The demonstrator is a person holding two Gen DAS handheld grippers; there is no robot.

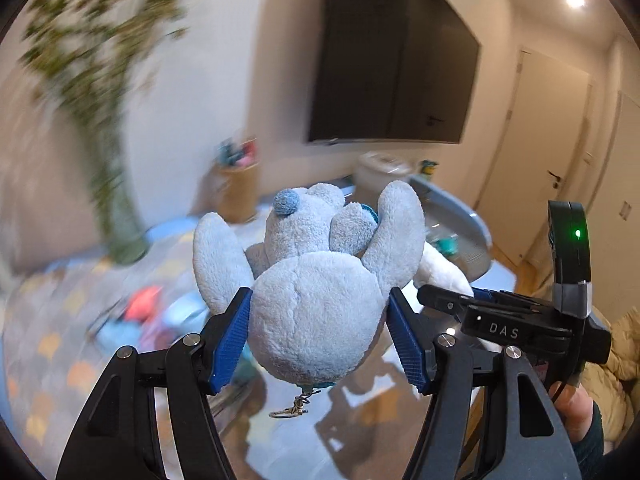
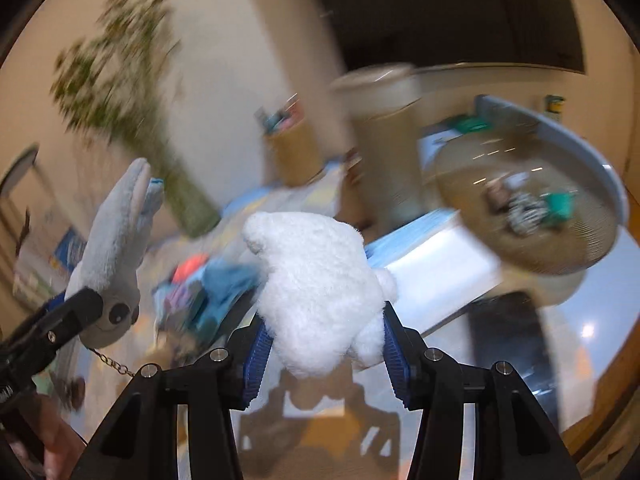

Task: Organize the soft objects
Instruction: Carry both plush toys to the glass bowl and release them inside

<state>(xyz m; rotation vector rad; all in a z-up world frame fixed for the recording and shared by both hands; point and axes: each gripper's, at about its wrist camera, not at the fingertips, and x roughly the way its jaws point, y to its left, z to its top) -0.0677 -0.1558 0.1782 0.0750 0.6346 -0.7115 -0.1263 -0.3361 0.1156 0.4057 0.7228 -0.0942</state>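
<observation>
I have both toys up off the table and neither is stowed yet, so I judge the sorting to be in its middle. A heap of coloured soft things [image 2: 200, 288] is left on the patterned tabletop [image 1: 48, 344], though blur keeps me from naming them. The round mesh basket [image 2: 600, 184] to the right looks like the likeliest drop spot, with a few small items already in it. My left gripper [image 1: 318, 328] is part-spread, its blue pads squeezing the pale blue plush bunny [image 1: 316, 280] by its round head, ears forward, keychain dangling. My right gripper [image 2: 324, 354] pinches the white fluffy plush [image 2: 316, 292] from both sides.
</observation>
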